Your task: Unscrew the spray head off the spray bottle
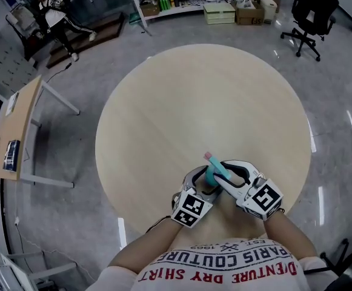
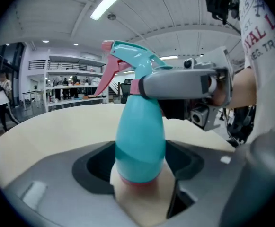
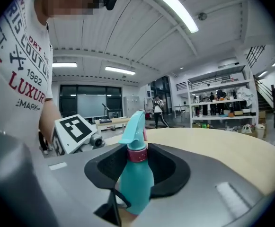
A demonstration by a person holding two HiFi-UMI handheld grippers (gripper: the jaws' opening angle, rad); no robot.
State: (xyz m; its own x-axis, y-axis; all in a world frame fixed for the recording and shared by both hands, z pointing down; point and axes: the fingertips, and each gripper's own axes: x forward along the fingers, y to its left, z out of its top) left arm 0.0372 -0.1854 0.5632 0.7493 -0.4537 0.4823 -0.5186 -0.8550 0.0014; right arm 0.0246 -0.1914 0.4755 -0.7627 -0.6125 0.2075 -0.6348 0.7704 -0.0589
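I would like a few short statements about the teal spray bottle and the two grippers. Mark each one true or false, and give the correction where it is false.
1. The left gripper holds the teal plastic spray bottle by its lower body. True.
2. The right gripper grips the bottle at its base. False: its jaws are closed on the pink collar, just under the teal spray head.
3. The spray head is already off and lies on the round beige table. False: it still sits on the bottle's neck.
4. The spray head has a pink trigger. True.
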